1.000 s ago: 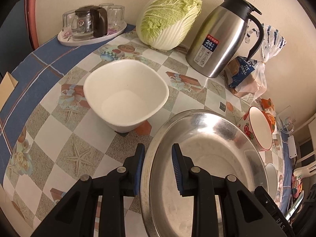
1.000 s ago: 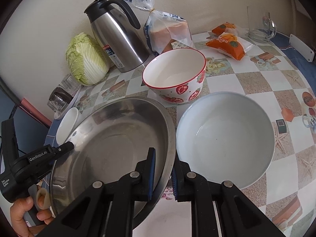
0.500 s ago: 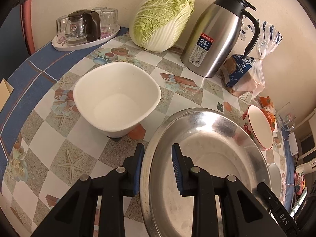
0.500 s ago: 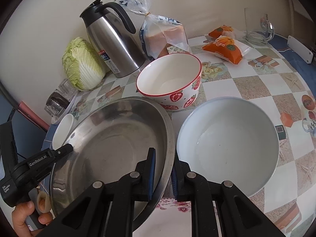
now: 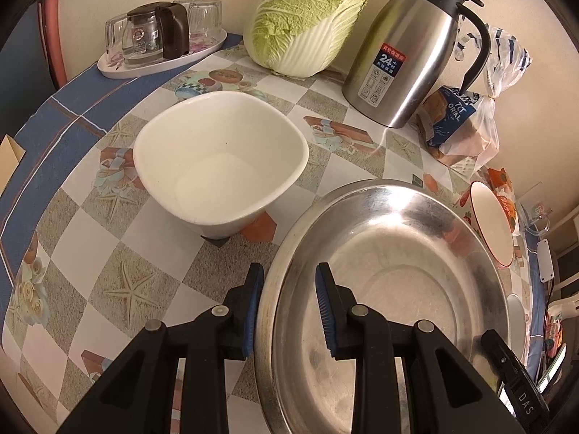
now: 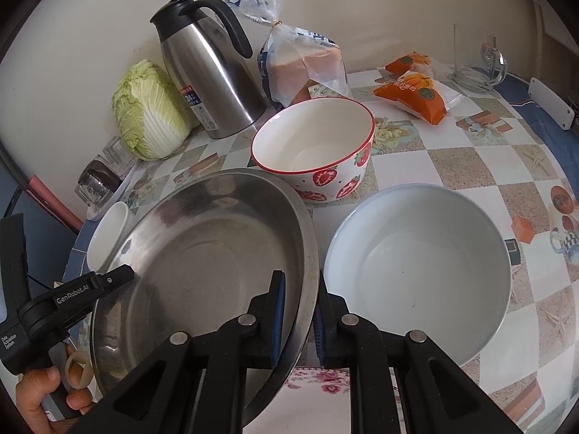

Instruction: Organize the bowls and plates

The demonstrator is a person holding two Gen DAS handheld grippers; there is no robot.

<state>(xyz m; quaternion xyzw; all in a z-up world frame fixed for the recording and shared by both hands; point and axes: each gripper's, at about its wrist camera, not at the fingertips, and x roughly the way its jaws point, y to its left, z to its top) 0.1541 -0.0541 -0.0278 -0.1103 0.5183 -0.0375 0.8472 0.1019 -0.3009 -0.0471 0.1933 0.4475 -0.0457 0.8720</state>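
A large steel basin is held above the table by both grippers. My left gripper is shut on its left rim. My right gripper is shut on its right rim. A white square bowl stands on the table left of the basin; it also shows in the right wrist view. A strawberry-patterned bowl stands behind the basin. A pale blue round bowl stands to the basin's right.
At the back by the wall stand a steel thermos jug, a cabbage, a bag of bread and a tray with glasses. Orange snack packs and a glass mug lie far right.
Both grippers have carried the steel basin a little forward, toward the wall and the strawberry bowl. The grip on both rims is unchanged.
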